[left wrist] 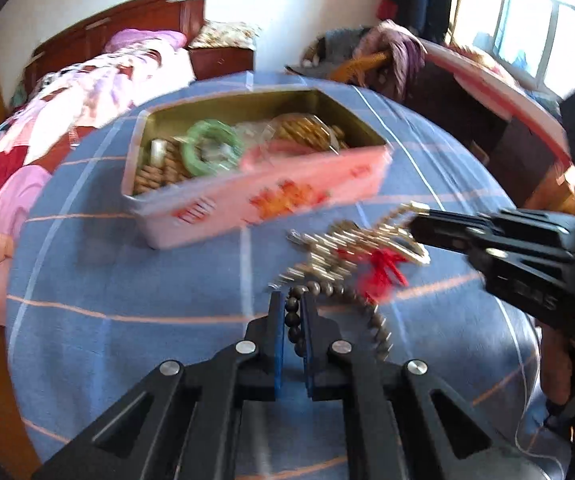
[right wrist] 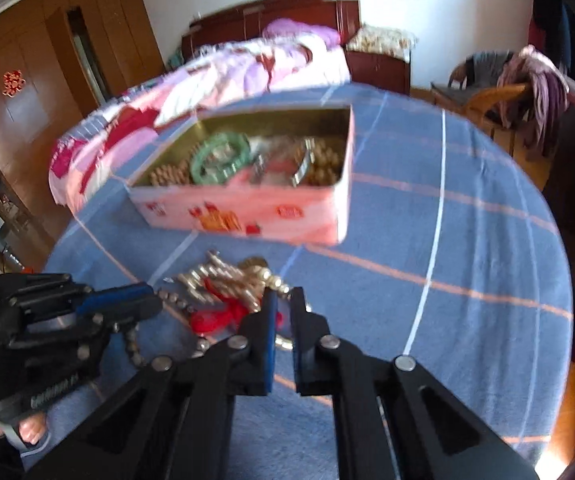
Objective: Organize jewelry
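A pink tin box (left wrist: 271, 196) (right wrist: 247, 212) stands open on the blue checked tablecloth, holding a green bangle (left wrist: 211, 148) (right wrist: 219, 156) and gold and wooden bead jewelry. In front of it lies a tangle of gold chain with a red knot (left wrist: 367, 248) (right wrist: 231, 284) and a dark bead bracelet (left wrist: 351, 304) (right wrist: 135, 344). My left gripper (left wrist: 292, 304) is shut on the dark bead bracelet. My right gripper (right wrist: 281, 300) is shut on the gold chain, also seen in the left wrist view (left wrist: 419, 220).
The round table's blue cloth (right wrist: 447, 260) drops off at the right and near edges. A bed with pink bedding (right wrist: 227, 76) lies behind the table. A chair with draped clothes (right wrist: 519, 80) stands at the back right. A wooden wardrobe (right wrist: 47, 60) is at the left.
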`<state>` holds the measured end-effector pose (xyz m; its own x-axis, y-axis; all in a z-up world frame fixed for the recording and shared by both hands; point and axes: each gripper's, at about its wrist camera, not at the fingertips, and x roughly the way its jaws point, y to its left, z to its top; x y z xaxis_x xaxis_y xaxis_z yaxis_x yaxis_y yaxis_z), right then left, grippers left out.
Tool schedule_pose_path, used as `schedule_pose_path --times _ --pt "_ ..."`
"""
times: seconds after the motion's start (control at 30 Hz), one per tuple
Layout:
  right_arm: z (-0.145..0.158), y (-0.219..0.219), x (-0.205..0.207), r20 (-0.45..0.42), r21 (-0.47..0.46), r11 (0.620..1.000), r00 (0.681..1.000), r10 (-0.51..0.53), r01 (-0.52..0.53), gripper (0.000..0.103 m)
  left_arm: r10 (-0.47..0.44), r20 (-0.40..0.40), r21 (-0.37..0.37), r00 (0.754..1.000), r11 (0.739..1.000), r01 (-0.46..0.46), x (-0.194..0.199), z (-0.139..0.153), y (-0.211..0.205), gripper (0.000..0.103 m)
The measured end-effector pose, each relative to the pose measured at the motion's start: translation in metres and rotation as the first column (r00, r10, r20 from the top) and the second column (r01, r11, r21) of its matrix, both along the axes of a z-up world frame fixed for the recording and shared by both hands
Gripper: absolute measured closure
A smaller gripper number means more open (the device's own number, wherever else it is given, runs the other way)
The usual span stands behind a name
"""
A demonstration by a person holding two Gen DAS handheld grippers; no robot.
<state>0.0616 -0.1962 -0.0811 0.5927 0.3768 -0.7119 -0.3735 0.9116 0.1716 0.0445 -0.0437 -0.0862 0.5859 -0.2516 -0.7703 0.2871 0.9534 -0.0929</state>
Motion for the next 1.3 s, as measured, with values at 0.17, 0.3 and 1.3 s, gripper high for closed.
schedule_pose_path --times 0.17,0.3,1.3 --pt "0.025 -0.001 -0.01 0.088 0.019 1.0 0.996 -0.018 0.016 0.095 0.061 0.037 -0.037 0.997 0.998 -0.06 0.004 0.015 0.026 0.096" --pt "0.039 0.004 -0.015 0.178 -0.008 0.999 0.983 -0.041 0.043 0.095 0.1 0.042 -0.057 0.994 0.994 -0.097 0.007 0.018 0.039 0.096" --pt "-0.013 -0.01 0.033 -0.026 -0.088 0.993 0.997 -0.079 0.077 0.052 0.109 0.045 -0.077 0.993 0.991 -0.105 0.014 0.017 0.045 0.096"
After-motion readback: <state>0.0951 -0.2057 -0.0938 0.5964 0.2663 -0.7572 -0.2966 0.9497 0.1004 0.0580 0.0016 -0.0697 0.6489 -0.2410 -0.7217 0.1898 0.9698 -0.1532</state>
